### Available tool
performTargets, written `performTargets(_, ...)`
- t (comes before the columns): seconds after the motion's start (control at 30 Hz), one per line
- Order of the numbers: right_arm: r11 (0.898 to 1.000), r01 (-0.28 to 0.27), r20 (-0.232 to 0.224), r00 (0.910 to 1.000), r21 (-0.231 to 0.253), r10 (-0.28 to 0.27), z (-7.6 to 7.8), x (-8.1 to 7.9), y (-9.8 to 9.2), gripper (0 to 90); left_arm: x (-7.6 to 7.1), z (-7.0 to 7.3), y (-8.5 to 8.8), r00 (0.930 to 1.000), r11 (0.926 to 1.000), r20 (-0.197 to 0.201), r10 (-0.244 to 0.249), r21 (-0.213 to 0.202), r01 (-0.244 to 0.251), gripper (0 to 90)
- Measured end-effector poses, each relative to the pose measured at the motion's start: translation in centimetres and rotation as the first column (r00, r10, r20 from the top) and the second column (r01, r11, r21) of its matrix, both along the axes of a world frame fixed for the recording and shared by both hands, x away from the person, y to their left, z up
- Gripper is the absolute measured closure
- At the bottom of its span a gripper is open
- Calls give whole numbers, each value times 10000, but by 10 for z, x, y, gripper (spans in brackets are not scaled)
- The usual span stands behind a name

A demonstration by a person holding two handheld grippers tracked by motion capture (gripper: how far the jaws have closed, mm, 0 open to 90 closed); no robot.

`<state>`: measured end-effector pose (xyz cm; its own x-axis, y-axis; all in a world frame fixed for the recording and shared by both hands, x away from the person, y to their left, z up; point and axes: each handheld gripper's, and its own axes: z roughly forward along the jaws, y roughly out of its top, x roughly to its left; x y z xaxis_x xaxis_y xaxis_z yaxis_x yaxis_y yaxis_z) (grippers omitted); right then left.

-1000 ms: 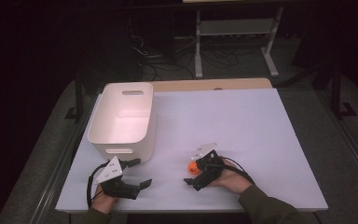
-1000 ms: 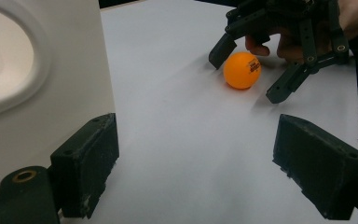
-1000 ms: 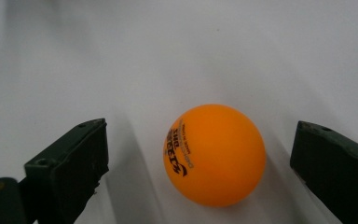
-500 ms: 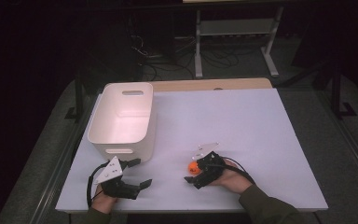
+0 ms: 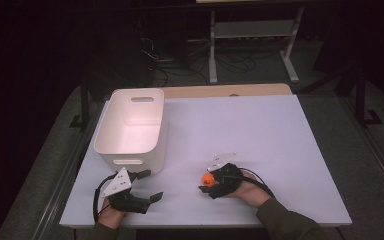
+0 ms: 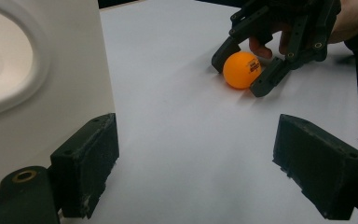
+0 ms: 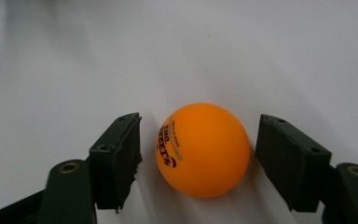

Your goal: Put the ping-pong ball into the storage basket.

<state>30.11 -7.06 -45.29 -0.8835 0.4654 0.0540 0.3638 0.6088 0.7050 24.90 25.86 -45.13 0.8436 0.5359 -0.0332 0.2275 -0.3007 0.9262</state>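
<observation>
Here the orange ball [image 7: 202,149] sits on the white table [image 5: 260,130], near its front edge and right of the middle, between the two jaws of the right gripper [image 5: 208,184]. Those jaws are spread just wider than the ball: a sliver of gap shows on each side, so nothing pinches it yet. The step in hand looks like closing on the ball. To do it well, I would keep the jaws level with the ball's widest part and squeeze gently and evenly, since a light, smooth ball can squirt forward if one pad meets it first or too low.

The left gripper [image 5: 147,199] rests near the table's front left corner, jaws spread wide and holding nothing, just beside the white bin [image 5: 130,150].

That bin stands at the left side of the table, upright, and its inside looks empty.
</observation>
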Motion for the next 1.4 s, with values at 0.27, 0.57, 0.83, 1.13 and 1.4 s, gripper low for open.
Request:
performTargets(0.27, 10000, -36, -6, 10000, 23, 37, 0, 0, 0, 362, 0, 0, 0, 10000, 10000, -4, 2, 8, -2, 141)
performTargets(0.57, 10000, -49, 19, 10000, 57, 49, 0, 0, -1, 403, 0, 0, 0, 10000, 10000, 1, 4, 12, -4, 141)
performTargets(0.83, 10000, -41, 6, 10000, 84, 41, 1, 0, -1, 454, 0, 0, 0, 10000, 10000, 4, 4, 14, -4, 141)
performTargets(1.13, 9999, -84, 13, 10000, 97, 84, 1, 1, -2, 488, 0, 0, 0, 10000, 10000, -1, 4, 13, -4, 141)
performTargets(1.4, 9998, -129, -83, 9999, 123, 130, 1, 1, -3, 491, 0, 0, 0, 10000, 10000, -7, 7, 14, -7, 141)
